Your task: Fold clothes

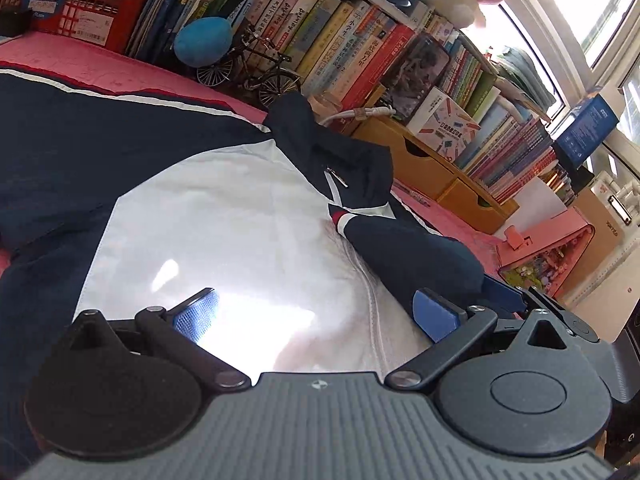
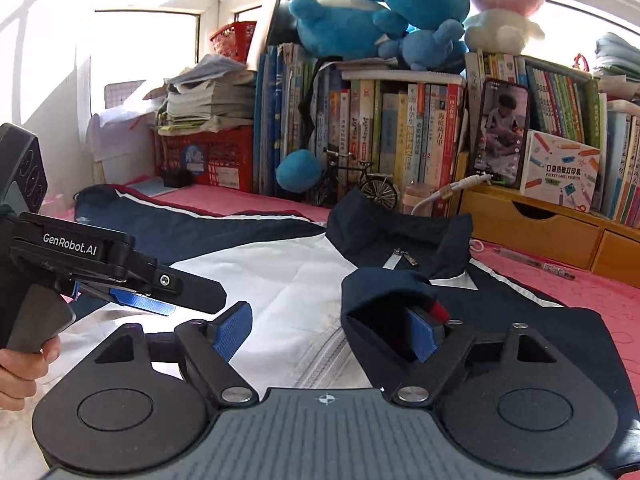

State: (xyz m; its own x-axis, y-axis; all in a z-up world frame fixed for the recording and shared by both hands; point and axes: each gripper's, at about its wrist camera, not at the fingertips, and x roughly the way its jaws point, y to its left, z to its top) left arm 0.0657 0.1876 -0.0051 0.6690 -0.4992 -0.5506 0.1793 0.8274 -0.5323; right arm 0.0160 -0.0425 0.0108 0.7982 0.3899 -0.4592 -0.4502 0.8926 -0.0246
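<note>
A navy and white zip jacket [image 1: 224, 216] lies front up on the pink surface [image 1: 60, 52], collar [image 2: 400, 236] toward the books. One navy sleeve [image 1: 416, 252] is folded across the white chest. My left gripper [image 1: 316, 314] hovers open over the white chest panel, nothing between its blue pads [image 1: 196, 312]. My right gripper [image 2: 328, 334] is open over the zip line. The sleeve's cuff end [image 2: 384, 292] drapes loosely over its right-hand finger and is not pinched. In the right wrist view the left gripper [image 2: 188, 304] sits at the left, held by a hand [image 2: 24, 364].
Rows of books [image 2: 380, 132] line the back, with plush toys [image 2: 380, 12] on top. A toy bicycle [image 2: 360, 184], a propped phone [image 2: 500, 132], a wooden drawer unit [image 2: 528, 224] and a red crate [image 2: 212, 160] stand just behind the jacket. A pen [image 2: 536, 264] lies at right.
</note>
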